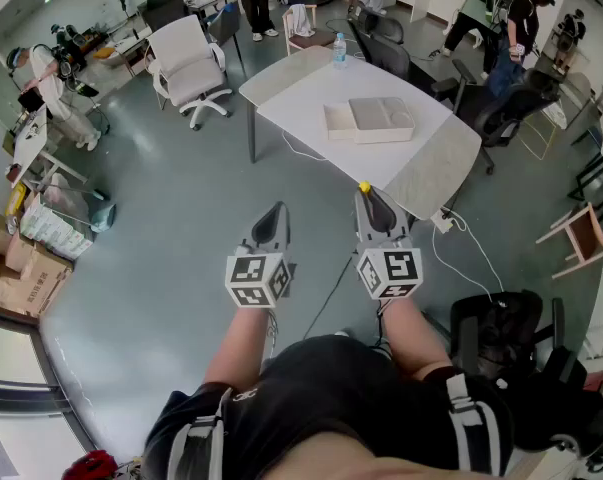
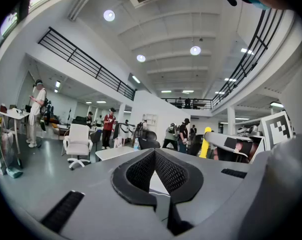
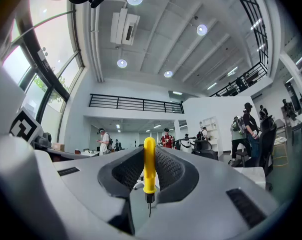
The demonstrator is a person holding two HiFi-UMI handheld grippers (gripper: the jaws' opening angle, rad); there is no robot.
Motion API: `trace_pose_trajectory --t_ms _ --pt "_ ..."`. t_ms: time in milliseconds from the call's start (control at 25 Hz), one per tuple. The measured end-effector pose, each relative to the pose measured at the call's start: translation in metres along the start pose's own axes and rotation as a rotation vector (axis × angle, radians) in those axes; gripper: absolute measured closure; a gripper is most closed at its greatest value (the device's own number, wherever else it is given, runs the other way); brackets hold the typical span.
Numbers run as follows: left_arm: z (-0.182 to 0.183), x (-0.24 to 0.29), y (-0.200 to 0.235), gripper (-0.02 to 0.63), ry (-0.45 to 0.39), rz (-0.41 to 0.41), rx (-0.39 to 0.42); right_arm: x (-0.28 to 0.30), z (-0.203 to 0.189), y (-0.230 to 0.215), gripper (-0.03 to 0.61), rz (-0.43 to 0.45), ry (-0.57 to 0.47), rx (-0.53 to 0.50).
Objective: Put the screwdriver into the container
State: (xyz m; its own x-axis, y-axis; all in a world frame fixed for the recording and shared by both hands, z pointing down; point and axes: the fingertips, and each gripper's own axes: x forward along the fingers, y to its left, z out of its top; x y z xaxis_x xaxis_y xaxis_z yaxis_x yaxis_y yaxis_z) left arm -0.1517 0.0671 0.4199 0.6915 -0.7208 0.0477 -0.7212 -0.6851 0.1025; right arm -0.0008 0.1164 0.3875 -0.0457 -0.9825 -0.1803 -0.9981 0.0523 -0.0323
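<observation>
The right gripper [image 3: 149, 156] is clamped on a slim yellow-handled screwdriver [image 3: 149, 170]. The tool lies lengthwise along the jaws, its rounded handle end poking out past the jaw tips and its thin metal tip pointing back toward the gripper's camera. Seen from the head view, only a yellow nub shows beyond the tips, aimed at the near corner of a white table with grey marbled ends [image 1: 301, 88].

The left gripper [image 1: 273, 213] is held just beside the right one, its jaws pressed together with nothing between them.

A shallow white rectangular container [image 1: 333, 126] lies flat in the middle of the table, well apart from the screwdriver. Only bare tabletop and the table's corner lie between them.

A clear plastic water bottle [image 1: 339, 50] stands at the far edge, its label too small to read. A white swivel office chair [image 1: 189, 63] sits left of the table and a black office chair [image 1: 386, 53] behind it. A pale cable [image 1: 461, 230] trails over the grey floor by the near corner. Each gripper's cube bears black-and-white square markers [image 1: 391, 268].
</observation>
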Motion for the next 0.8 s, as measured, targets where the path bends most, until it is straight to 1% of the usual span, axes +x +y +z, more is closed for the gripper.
trace_pose_trajectory --t_ms 320,480,800 --pt "-0.003 -0.001 -0.007 0.603 0.012 0.002 -0.009 -0.007 -0.002 -0.003 0.514 0.008 0.012 0.017" --pt "-0.003 0.004 -0.012 0.603 0.011 0.005 -0.004 -0.007 0.000 -0.010 0.513 0.012 -0.001 0.031" --pt "-0.005 0.020 -0.024 0.603 0.017 0.022 0.002 -0.004 -0.004 -0.029 0.514 0.029 0.008 0.044"
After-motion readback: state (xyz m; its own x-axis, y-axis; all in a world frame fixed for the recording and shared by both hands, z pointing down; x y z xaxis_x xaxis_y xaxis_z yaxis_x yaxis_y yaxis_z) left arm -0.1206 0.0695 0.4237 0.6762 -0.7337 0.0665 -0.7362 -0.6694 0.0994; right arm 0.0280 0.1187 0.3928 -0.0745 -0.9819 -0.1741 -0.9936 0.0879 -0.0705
